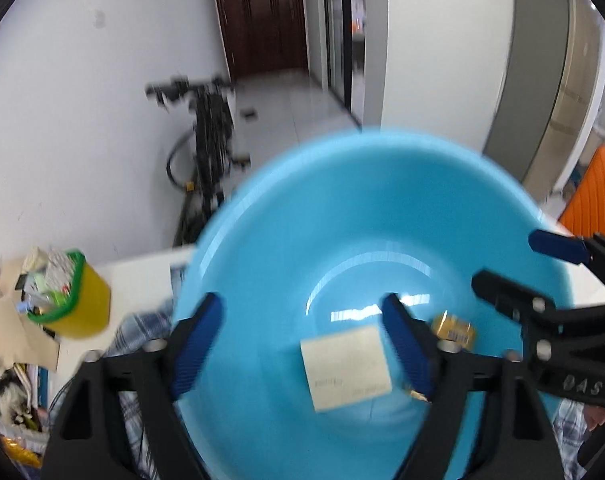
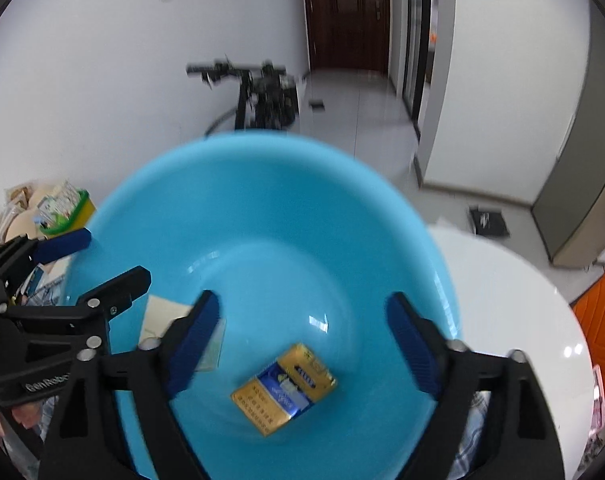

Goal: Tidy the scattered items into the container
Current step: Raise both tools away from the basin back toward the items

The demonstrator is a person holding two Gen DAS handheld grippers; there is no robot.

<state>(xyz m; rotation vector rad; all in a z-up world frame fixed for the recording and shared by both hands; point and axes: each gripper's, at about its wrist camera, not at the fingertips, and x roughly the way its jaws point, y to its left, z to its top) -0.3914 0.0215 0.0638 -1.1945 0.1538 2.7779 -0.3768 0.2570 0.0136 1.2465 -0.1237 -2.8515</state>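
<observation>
A large light-blue plastic basin [image 1: 342,216] fills both views [image 2: 262,200]. A pale yellow sticky-note pad [image 1: 346,368] lies on its floor, partly hidden behind my finger in the right wrist view [image 2: 158,316]. A gold and blue small packet [image 2: 284,388] lies beside it, also seen in the left wrist view [image 1: 452,330]. My left gripper [image 1: 302,344] is open and empty above the basin floor. My right gripper [image 2: 302,344] is open and empty above the packet. Each gripper shows at the other view's edge, over the basin rim.
A yellow bin with a green rim [image 1: 74,300], stuffed with wrappers, stands at the left among cluttered papers [image 1: 6,340]. A white round table [image 2: 522,320] carries the basin. A plaid cloth [image 1: 142,328] lies under it. An orange chair [image 1: 594,196] is at the right. A black stand [image 2: 262,96] is by the wall.
</observation>
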